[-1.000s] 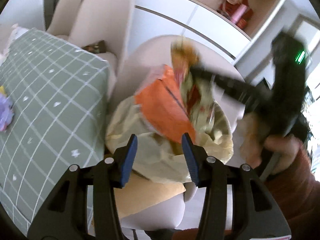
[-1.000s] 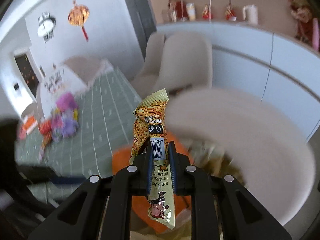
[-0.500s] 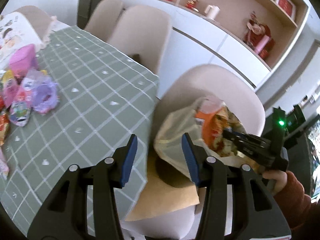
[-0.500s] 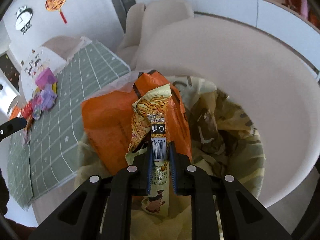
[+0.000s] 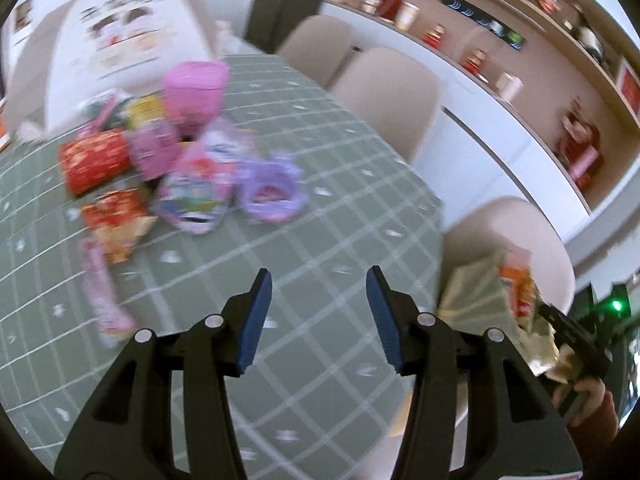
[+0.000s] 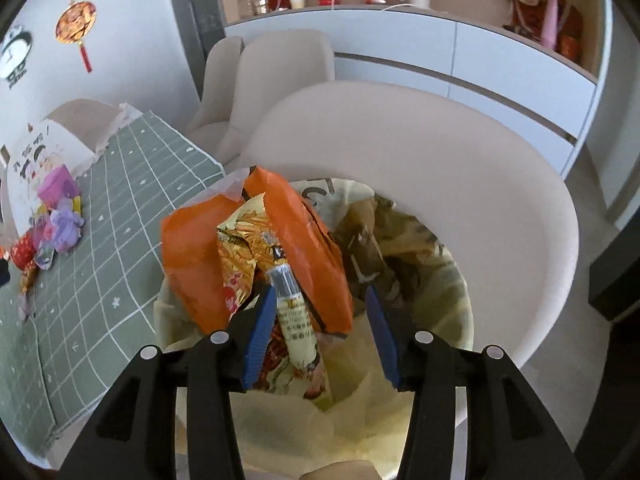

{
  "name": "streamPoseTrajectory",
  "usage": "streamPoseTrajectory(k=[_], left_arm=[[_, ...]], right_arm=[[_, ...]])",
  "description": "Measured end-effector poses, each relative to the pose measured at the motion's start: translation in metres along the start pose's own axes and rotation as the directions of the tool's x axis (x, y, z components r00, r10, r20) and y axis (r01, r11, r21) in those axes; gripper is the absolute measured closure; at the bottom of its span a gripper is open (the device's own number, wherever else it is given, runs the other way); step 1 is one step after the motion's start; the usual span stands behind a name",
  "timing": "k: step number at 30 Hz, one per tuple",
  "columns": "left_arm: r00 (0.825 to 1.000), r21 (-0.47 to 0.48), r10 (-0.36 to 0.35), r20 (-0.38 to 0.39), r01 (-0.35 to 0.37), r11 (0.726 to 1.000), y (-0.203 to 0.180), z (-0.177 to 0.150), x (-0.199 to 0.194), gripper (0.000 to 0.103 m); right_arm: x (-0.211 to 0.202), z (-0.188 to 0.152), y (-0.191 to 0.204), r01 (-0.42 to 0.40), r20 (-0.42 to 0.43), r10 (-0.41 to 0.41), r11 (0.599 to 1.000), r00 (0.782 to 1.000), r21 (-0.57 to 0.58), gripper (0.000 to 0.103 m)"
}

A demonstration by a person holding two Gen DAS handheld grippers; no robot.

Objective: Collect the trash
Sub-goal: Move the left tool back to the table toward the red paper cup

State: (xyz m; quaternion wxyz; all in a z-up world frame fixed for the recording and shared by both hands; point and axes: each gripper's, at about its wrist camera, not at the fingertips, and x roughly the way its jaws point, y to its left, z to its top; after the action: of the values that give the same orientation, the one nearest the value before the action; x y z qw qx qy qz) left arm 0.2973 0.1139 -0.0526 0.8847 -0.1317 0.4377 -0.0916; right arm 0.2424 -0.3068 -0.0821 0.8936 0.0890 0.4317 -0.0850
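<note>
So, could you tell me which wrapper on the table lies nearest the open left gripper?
The long pink wrapper, stretched out alone at the pile's near edge; the other wrappers lie farther back.

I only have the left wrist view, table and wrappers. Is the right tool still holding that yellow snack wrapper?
Observer: No. The right tool is open; the yellow snack wrapper lies loose between its fingers, over the trash bag.
Operator: What else is in the bag?
Observer: An orange packet, upright against that wrapper.
Operator: Where does the bag sit?
Observer: On a beige chair beside the table.
</note>
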Motion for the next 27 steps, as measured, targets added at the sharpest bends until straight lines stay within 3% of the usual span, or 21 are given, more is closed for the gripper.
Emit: streamPoseTrajectory(k=[6, 9, 10, 13, 19, 21, 24, 27], left_arm=[[0.993, -0.141, 0.081, 0.087, -0.069, 0.988, 0.069, -0.001, -0.019, 0.056], [0.980, -0.189, 0.143, 0.140, -0.115, 0.975, 0.102, -0.001, -0.033, 0.056], [0.976, -0.197, 0.157, 0.149, -0.126, 0.972, 0.111, 0.000, -0.037, 0.056], [0.967, -0.231, 0.195, 0.165, -0.154, 0.961, 0.148, 0.000, -0.045, 0.055], [0.967, -0.249, 0.185, 0.175, -0.139, 0.959, 0.203, 0.007, -0.049, 0.053], [0.970, -0.200, 0.152, 0.190, -0.113, 0.973, 0.210, 0.018, -0.045, 0.053], [0.964, -0.026, 0.135, 0.228, -0.133, 0.991, 0.203, 0.042, -0.035, 0.053], [0.965, 0.114, 0.108, 0.238, -0.139, 0.984, 0.204, 0.070, -0.018, 0.053]], right_arm=[[-0.039, 0.010, 0.024, -0.068, 0.138, 0.069, 0.998, 0.988, -0.008, 0.055], [-0.051, 0.026, 0.057, -0.159, 0.231, 0.162, 0.987, 0.959, -0.031, 0.049], [-0.050, 0.031, 0.070, -0.189, 0.223, 0.193, 0.981, 0.955, -0.038, 0.049], [-0.033, 0.042, 0.114, -0.287, 0.091, 0.297, 0.952, 0.951, -0.105, 0.049], [-0.009, 0.040, 0.214, -0.386, -0.003, 0.396, 0.893, 0.918, -0.230, 0.049], [-0.002, 0.035, 0.239, -0.403, -0.031, 0.409, 0.881, 0.912, -0.247, 0.049], [0.005, 0.027, 0.276, -0.390, -0.060, 0.391, 0.872, 0.919, -0.296, 0.049], [0.014, 0.018, 0.306, -0.415, -0.122, 0.397, 0.847, 0.910, -0.332, 0.049]])
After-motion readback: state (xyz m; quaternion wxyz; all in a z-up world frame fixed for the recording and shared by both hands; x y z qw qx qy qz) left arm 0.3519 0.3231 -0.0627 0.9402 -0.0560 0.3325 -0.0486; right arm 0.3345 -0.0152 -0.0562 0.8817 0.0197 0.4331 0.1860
